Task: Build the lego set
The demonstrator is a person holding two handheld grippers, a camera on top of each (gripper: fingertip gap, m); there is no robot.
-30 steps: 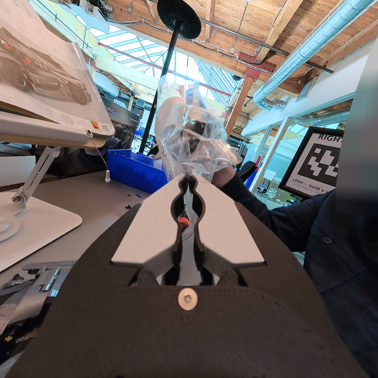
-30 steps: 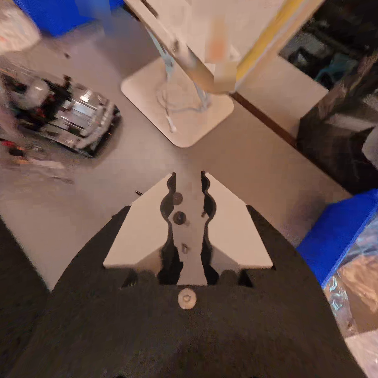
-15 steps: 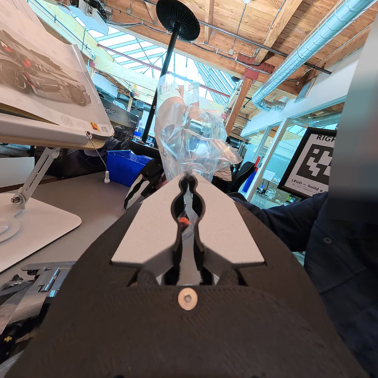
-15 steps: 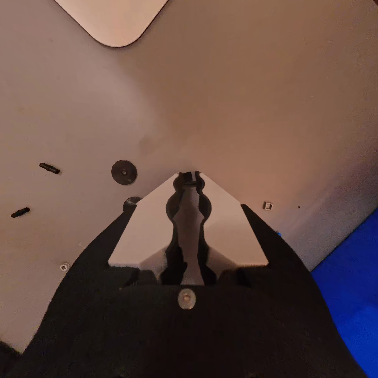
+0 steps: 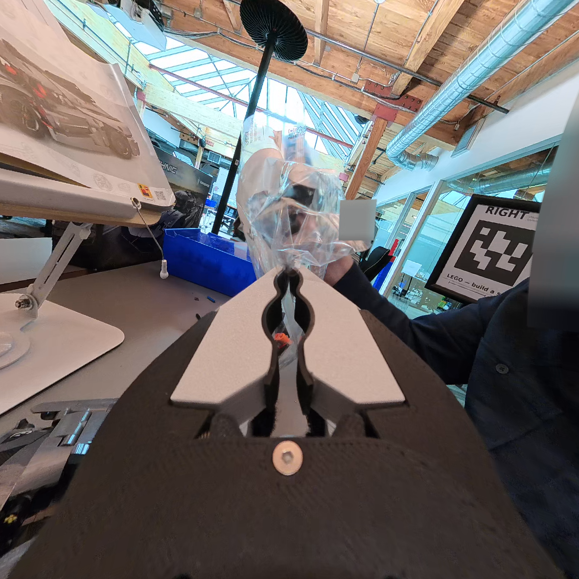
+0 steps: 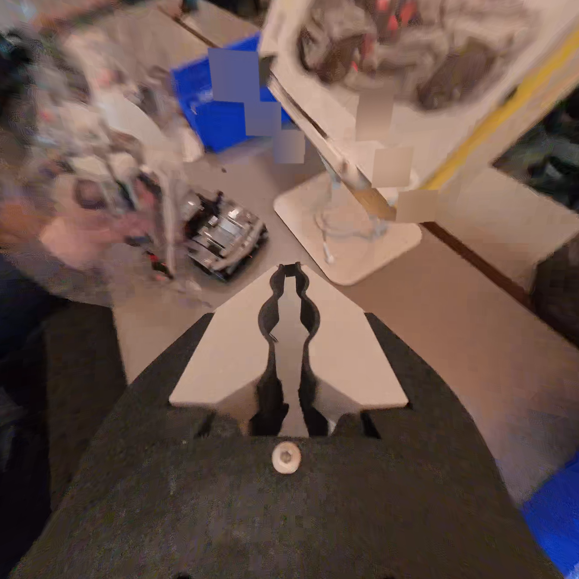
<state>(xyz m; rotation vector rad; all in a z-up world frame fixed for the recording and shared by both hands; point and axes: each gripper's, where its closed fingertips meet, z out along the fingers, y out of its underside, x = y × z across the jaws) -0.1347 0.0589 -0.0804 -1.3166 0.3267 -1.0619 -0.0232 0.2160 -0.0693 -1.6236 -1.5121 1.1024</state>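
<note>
My left gripper [image 5: 289, 272] is shut on the neck of a clear plastic bag [image 5: 291, 203] and holds it up above the table. A small orange piece [image 5: 281, 340] sits in the bag between my fingers. The bag shows as a blur at the left of the right wrist view [image 6: 103, 141]. My right gripper [image 6: 289, 270] is above the table and nearly shut on a small black piece [image 6: 290, 273] at its tips. The partly built silver and black Lego car [image 6: 225, 241] stands on the grey table [image 6: 423, 313], left of and beyond my right gripper. It also shows in the left wrist view [image 5: 47, 438].
A white stand [image 5: 62, 341] holds the open instruction booklet [image 5: 62, 119] at the left. It also shows in the right wrist view [image 6: 344, 232]. A blue bin [image 5: 206, 260] sits behind, with loose small pieces [image 5: 210, 299] near it. A dark sleeve [image 5: 470, 344] is at the right. Spacing between my two grippers at the tips: around 20 cm.
My right gripper went down to the table, closed on the small black piece and has risen with it. My left gripper holds the bag in much the same place.
</note>
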